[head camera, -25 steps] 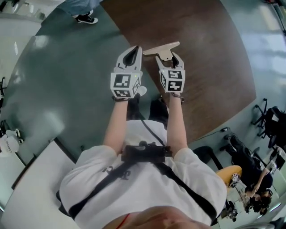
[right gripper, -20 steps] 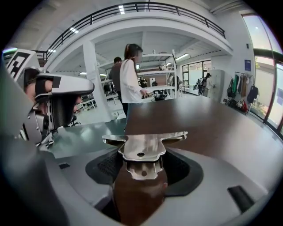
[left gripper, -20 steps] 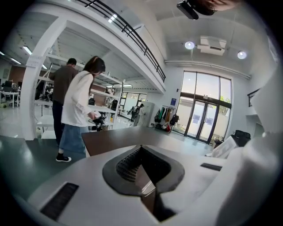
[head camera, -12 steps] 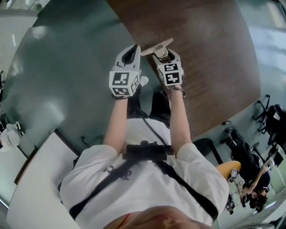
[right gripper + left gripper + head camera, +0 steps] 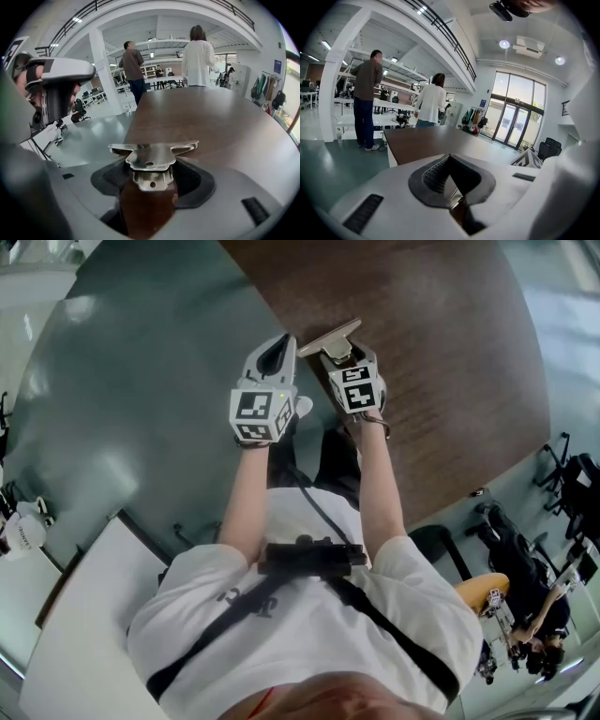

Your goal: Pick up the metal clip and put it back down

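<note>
Right gripper view: metal clip (image 5: 151, 158) pinched by handles between right gripper (image 5: 152, 185) jaws, bar ahead of tips, likely for flat set-down. Left gripper (image 5: 451, 180) jaws closed, empty.

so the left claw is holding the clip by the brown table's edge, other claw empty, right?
Wrong side. The right claw holds the clip: the right gripper view shows it pinched between the jaws, by the brown table's edge. The left claw is the empty one, with its jaws together on nothing in the left gripper view.
</note>
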A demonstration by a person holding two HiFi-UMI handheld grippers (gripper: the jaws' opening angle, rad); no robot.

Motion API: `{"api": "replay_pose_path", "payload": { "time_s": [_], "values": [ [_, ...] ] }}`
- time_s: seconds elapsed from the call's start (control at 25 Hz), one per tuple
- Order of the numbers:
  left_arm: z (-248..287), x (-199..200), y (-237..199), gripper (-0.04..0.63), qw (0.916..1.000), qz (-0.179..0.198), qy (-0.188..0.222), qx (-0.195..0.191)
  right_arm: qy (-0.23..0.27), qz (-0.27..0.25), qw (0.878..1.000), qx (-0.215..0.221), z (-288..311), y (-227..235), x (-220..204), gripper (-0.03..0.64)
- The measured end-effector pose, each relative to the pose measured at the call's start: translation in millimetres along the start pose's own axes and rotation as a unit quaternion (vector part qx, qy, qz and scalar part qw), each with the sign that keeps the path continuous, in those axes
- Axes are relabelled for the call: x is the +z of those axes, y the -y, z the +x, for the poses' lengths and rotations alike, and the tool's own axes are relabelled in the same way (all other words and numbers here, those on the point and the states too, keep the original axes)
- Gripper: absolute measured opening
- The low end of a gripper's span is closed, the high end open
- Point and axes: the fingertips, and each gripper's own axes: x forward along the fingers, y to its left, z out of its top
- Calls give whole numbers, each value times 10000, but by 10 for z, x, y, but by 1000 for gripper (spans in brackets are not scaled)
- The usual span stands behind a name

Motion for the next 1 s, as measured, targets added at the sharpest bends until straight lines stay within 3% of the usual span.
{"api": "replay_pose_path", "payload": {
  "time_s": [0.32, 0.56, 0.8, 1.0],
  "values": [
    [37, -20, 35, 11, 9999, 68, -43, -77, -291, -164, 9991, -264, 61, 97, -119, 295],
    [50, 192, 197, 11, 9993, 227, 92, -283, -100, -4, 9993, -365, -112, 181, -92, 295],
    [179, 612, 575, 11, 9944, 525, 346, -848, 231, 421, 9962, -726, -564, 328, -61, 295],
    [335, 991, 1183, 11, 9821, 805, 605, -1595, 890, 1160, 9795, -1388, -1267, 616, -81, 295]
  ]
}}
